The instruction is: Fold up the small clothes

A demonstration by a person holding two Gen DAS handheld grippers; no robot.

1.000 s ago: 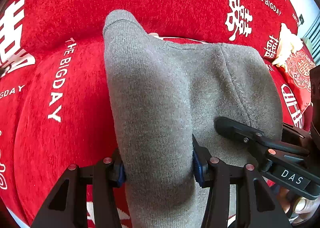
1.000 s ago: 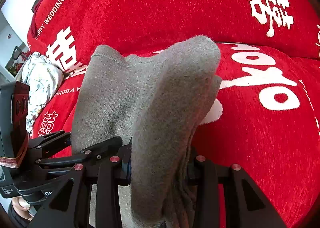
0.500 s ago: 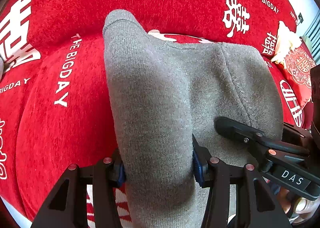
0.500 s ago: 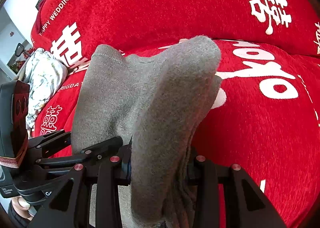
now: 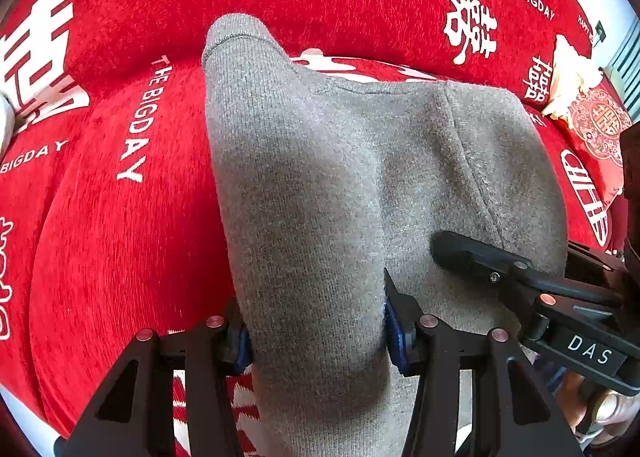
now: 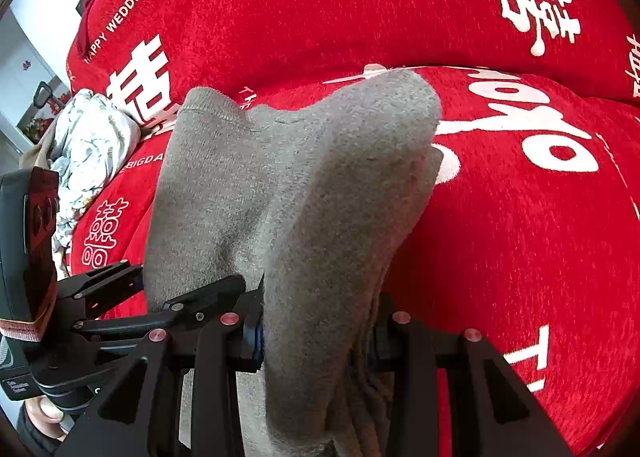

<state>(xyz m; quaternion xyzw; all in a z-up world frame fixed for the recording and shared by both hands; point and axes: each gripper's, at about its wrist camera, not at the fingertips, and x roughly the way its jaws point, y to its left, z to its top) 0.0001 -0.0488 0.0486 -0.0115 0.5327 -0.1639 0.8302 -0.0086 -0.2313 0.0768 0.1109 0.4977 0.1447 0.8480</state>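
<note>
A grey knit garment (image 5: 344, 177) is held up between both grippers above a red sofa cover (image 5: 112, 241). My left gripper (image 5: 316, 333) is shut on one bunched edge of it. My right gripper (image 6: 316, 333) is shut on the other edge, a thick folded wad (image 6: 340, 217). In the left wrist view the right gripper (image 5: 520, 277) sits close at the right, pressed into the cloth. In the right wrist view the left gripper (image 6: 160, 305) sits close at the left. The garment's lower part is hidden below both frames.
The red cover (image 6: 520, 237) with white lettering spreads under and behind the garment. A pale floral cloth (image 6: 88, 145) lies bunched at the far left of the right wrist view. A red patterned cushion (image 5: 596, 129) lies at the right edge of the left wrist view.
Both grippers have drifted a little over the sofa with the garment; the lettering behind has shifted. The grip on the cloth is unchanged.
</note>
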